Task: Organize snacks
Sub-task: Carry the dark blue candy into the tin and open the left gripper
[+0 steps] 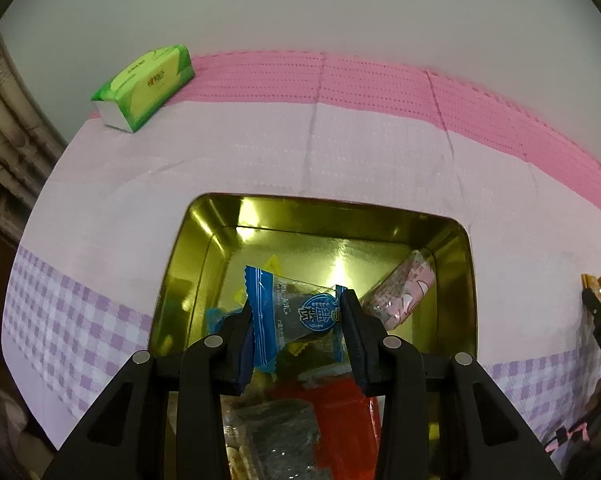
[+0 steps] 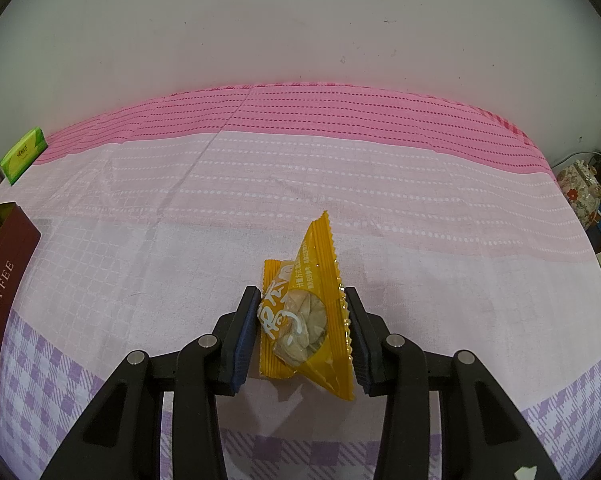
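The left tongs [image 1: 297, 320] pinch a blue snack packet [image 1: 290, 314] above the gold tin [image 1: 180, 264], which holds other snacks. The right tongs [image 2: 302, 326] pinch a yellow snack packet [image 2: 306, 312] over the desk's pink and lilac checked cloth [image 2: 340, 184]. A green tissue pack [image 1: 146, 86] lies by the pale wall [image 1: 300, 8].

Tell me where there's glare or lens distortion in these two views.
Left wrist: bright glare on the gold tin's floor and walls; fisheye bends the tablecloth edge. Right wrist: even, soft light, slight sheen on the yellow packet, same curved cloth, dark corners.
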{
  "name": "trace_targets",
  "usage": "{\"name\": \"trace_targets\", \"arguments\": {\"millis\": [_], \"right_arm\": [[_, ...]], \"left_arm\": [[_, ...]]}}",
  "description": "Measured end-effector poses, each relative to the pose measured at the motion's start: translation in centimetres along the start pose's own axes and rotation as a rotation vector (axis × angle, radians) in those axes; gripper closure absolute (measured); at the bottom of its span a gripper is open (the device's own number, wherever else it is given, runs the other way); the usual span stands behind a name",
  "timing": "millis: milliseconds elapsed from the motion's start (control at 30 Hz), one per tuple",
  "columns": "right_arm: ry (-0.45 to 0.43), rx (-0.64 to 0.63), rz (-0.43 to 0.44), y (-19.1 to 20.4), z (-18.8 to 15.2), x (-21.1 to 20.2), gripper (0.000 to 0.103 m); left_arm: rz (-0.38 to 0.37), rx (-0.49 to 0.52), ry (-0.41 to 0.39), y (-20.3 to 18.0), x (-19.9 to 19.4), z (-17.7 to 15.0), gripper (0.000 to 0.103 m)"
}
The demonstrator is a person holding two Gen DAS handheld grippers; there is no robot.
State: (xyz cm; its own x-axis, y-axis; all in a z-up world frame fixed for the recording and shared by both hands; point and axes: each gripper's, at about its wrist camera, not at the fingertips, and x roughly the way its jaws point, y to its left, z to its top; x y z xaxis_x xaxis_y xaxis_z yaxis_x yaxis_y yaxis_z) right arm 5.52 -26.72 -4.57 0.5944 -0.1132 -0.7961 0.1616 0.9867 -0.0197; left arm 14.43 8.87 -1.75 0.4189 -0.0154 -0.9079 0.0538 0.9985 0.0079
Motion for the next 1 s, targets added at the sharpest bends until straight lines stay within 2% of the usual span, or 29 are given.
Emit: {"name": "trace_targets", "arguments": {"millis": [233,633,800,1000], "right_arm": [[0.0,0.0,0.0,0.0,0.0,0.0,0.064],[0.0,-0.001,0.0,0.0,0.0,0.0,0.064],[0.0,-0.001,0.0,-0.1,0.0,0.0,0.064],[0.001,-0.001,0.001,-0.1,0.0,0.0,0.064]], "left_arm": [[0.001,0.007,0.029,-0.4,0.7,-0.2,0.064],[0.003,0.003,0.034,-0.4,0.7,-0.1,0.062],[-0.004,0.001,0.021,-0.2,0.3,-0.1,0.048],[0.005,0.032,-0.009,-0.6,-0.8,-0.3,0.046]]}}
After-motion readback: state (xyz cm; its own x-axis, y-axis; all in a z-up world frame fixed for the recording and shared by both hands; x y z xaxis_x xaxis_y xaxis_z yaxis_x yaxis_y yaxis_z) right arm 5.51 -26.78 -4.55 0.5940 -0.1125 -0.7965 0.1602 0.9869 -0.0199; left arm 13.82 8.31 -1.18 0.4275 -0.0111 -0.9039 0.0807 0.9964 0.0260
